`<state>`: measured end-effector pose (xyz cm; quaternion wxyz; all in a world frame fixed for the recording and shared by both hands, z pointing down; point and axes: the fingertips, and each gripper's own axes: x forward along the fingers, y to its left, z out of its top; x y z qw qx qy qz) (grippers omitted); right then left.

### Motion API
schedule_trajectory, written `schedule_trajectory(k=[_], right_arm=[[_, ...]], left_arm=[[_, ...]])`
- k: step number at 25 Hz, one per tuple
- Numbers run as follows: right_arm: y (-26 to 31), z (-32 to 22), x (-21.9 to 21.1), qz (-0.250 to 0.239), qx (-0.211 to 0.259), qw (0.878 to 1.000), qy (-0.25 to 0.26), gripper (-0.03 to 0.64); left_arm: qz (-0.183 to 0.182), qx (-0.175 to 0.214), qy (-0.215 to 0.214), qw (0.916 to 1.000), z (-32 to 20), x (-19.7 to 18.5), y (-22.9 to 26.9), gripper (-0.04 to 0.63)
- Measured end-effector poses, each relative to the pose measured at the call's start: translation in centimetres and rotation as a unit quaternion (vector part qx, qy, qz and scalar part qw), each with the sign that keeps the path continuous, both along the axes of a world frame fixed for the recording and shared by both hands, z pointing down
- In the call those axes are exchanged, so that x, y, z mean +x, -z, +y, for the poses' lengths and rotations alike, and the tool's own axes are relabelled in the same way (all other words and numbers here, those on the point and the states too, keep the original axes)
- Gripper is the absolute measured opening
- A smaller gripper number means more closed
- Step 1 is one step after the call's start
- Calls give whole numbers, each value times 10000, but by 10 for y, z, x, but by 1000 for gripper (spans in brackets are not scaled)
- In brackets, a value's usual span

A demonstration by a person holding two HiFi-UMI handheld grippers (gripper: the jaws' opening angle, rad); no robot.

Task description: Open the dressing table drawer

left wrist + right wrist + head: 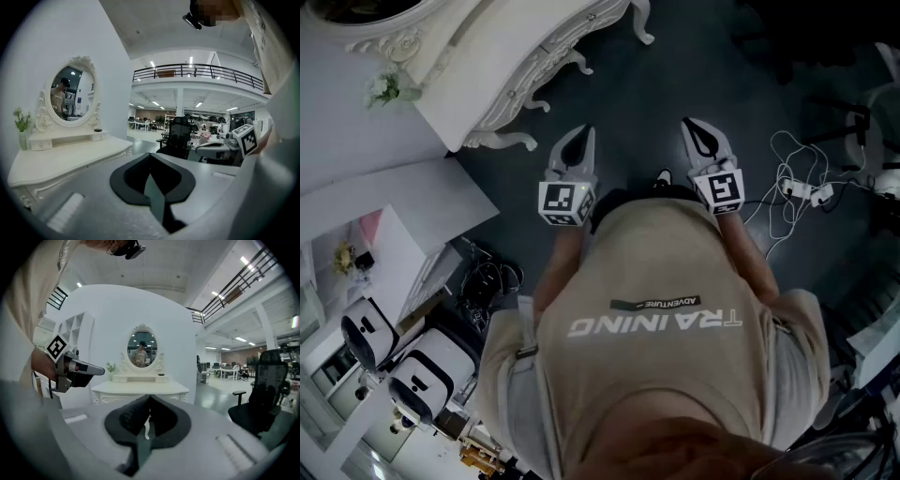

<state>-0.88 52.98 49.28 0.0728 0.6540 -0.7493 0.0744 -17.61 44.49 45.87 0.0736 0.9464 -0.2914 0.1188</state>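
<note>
Left tongs (579,141), right tongs (695,129) closed, shirt (656,281) reads TRAINING, ADVENTURE

Straight ahead of me stands the white dressing table (140,389), upright against the white wall on curled carved legs, its oval mirror (142,348) in an ornate frame on top, and its carved front sitting flush and shut.

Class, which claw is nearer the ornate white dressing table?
Left. The left claw sits just right of the ornate white dressing table; the right claw is farther right.
</note>
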Motion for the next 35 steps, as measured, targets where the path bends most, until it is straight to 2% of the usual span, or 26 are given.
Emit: schedule_trajectory(k=[5,10,15,19,25,31,35], right_arm=[[-18,-13,49,-32,-101,9999,-94,3],[-31,-38,64,-154,-230,9996,-60,3],[-42,-82,63,-81,-321,9994,141,3],[-43,-123,54,56,-501,9985,208,3],[-6,-208,40,237,-485,9983,237,3],[6,-287,31,292,-387,9988,59,3],[4,-318,32,326,-447,9984,78,3]], left_arm=[[65,38,-25,10000,-13,53,3,6],[-63,-70,-97,9999,-36,72,-4,6],[-144,-250,-54,9996,-83,72,-27,6],[-33,-347,-149,9993,-124,70,-34,6],[181,36,-358,9992,-211,66,-2,6],[145,115,-561,9983,-296,59,-9,6],[137,-6,-442,9989,-339,62,-14,6]])
